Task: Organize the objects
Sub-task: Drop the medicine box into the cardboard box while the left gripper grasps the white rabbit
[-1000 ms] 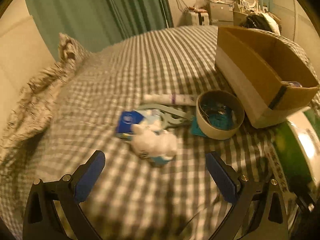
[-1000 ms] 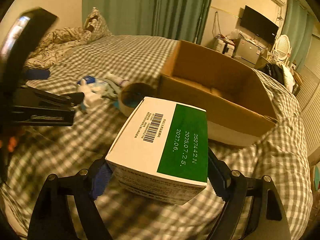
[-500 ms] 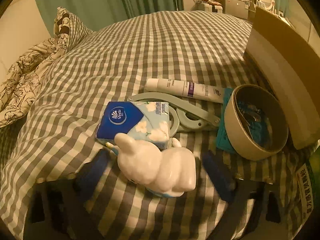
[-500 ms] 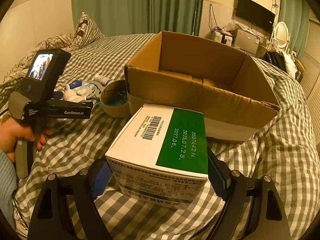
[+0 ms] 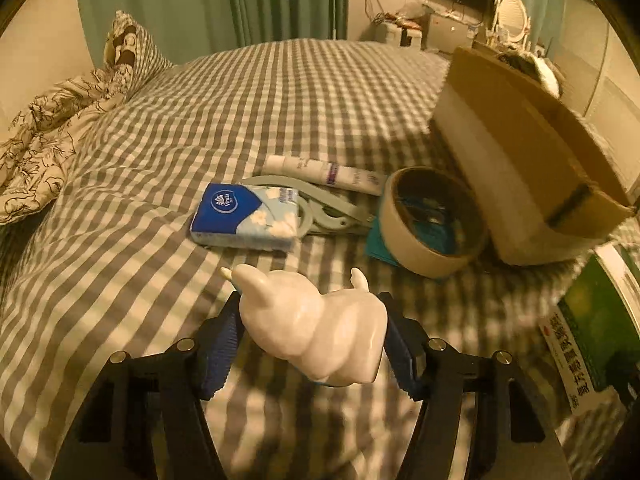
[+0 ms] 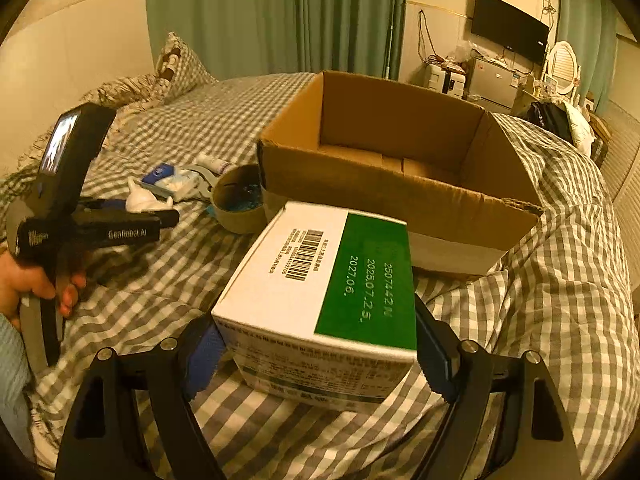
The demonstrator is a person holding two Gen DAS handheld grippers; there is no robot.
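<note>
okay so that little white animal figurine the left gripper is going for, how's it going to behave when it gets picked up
The white figurine looks glossy and rounded, so it may slip or twist in the left gripper, whose jaws have just been closing around it. Its shine suggests ceramic or hard plastic: probably stiff, possibly breakable. The thin ears look the likeliest part to chip.

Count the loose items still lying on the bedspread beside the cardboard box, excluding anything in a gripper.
4 clearly: tissue pack, grey hanger partly under it, white tube behind, tape roll by the cardboard box. A teal item under the roll is partly hidden.
</note>
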